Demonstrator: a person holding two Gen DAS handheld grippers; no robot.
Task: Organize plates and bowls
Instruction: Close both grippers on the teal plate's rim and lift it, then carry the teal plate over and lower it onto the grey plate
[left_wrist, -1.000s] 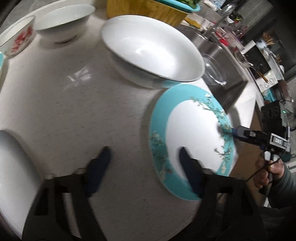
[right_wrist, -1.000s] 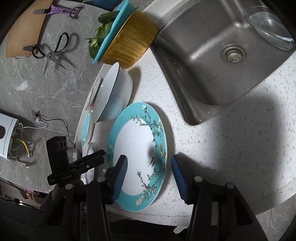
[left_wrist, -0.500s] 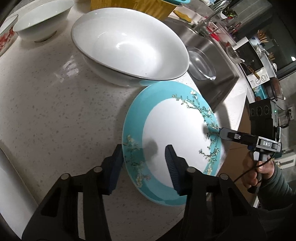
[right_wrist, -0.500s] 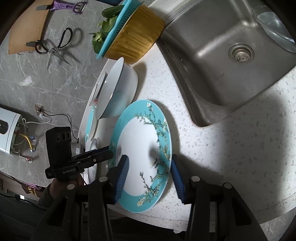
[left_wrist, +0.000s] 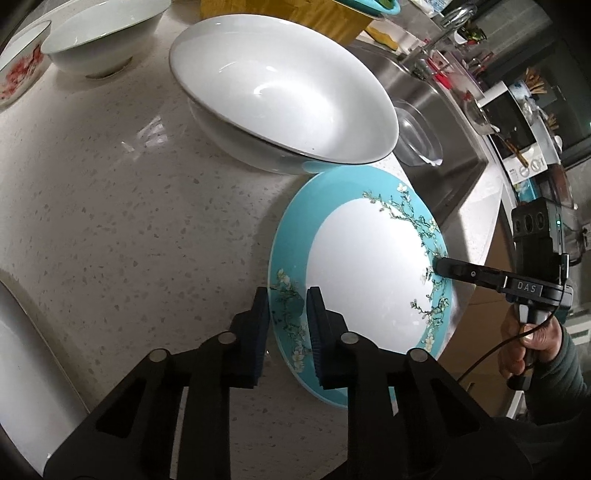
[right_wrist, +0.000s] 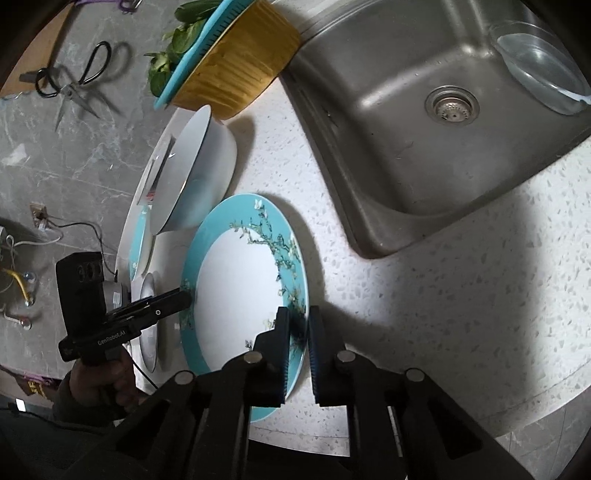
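A turquoise plate with a white centre and blossom branches (left_wrist: 369, 266) lies on the speckled counter; it also shows in the right wrist view (right_wrist: 236, 291). My left gripper (left_wrist: 286, 306) is shut on its near rim. My right gripper (right_wrist: 297, 325) is shut on the opposite rim, and it shows at the plate's far edge in the left wrist view (left_wrist: 443, 266). A large white bowl (left_wrist: 284, 107) stands just behind the plate, its rim overlapping the plate's far edge.
A smaller white bowl (left_wrist: 92, 48) and a red-flowered bowl (left_wrist: 20, 74) stand at the back left. A steel sink (right_wrist: 443, 122) holding a clear glass bowl (right_wrist: 535, 74) lies to the right. A yellow basket with greens (right_wrist: 236, 70) stands behind. More plates (right_wrist: 136, 236) lie left.
My left gripper moved onto the plate's near rim and closed on it. My right gripper closed on the opposite rim.
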